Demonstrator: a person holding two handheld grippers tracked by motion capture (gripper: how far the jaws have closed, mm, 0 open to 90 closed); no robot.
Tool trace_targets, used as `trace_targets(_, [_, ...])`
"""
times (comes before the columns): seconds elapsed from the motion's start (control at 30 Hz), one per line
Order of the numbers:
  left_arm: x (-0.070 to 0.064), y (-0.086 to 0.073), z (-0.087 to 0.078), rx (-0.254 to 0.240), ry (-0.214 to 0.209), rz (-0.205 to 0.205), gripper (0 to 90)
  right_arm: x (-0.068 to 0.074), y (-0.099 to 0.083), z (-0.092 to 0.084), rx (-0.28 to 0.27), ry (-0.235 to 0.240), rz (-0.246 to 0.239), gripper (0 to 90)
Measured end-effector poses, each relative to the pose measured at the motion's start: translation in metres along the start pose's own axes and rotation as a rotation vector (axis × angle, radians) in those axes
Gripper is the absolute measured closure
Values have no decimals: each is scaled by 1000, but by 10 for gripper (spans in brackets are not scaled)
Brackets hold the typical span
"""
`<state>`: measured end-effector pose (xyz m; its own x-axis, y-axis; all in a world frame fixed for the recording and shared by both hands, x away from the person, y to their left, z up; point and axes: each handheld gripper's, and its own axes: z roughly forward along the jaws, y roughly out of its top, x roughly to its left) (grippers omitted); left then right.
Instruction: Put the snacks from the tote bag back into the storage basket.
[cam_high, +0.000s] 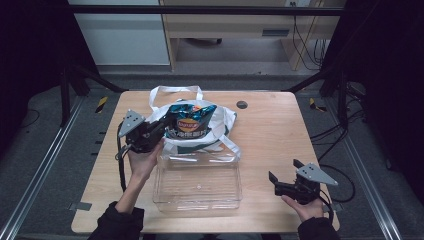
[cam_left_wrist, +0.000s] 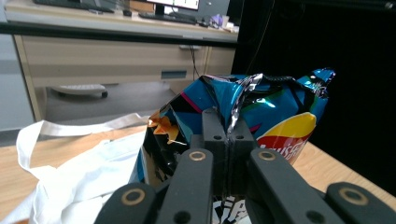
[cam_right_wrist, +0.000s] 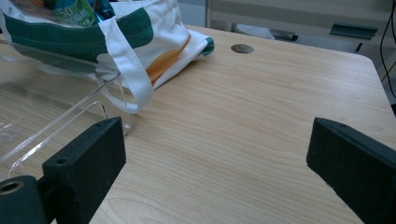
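Note:
A blue bag of chips (cam_high: 191, 120) with a yellow and red logo stands up out of a white tote bag (cam_high: 222, 120) with green trim at the table's middle back. My left gripper (cam_high: 162, 126) is shut on the chip bag's crinkled top edge (cam_left_wrist: 243, 100); the jaws pinch the foil between them. The tote (cam_left_wrist: 79, 182) lies slack below and left of the chips. A clear plastic bin (cam_high: 198, 182) sits in front of the tote. My right gripper (cam_high: 284, 176) rests open near the front right of the table, with bare wood between its jaws (cam_right_wrist: 215, 154).
The tote's green-trimmed side (cam_right_wrist: 135, 42) and strap drape over the clear bin's far rim (cam_right_wrist: 56, 126). A small round grommet (cam_high: 242, 104) sits in the table (cam_high: 270, 135) near the back. Desks and cables stand beyond the table.

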<state>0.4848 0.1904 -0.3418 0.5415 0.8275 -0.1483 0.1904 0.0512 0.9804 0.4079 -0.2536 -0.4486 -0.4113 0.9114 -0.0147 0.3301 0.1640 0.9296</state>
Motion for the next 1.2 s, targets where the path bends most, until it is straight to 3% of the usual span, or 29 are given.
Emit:
trace_targets(0.47, [-17, 18, -21, -83, -47, 4, 896, 1, 0, 0, 0, 4, 1, 49])
trace_targets(0.8, [-25, 24, -36, -111, -74, 1, 896, 1, 0, 0, 0, 3, -1, 49])
trace_targets(1.2, [-38, 23, -52, -117, -98, 26, 896, 1, 0, -1, -3, 2, 0, 50])
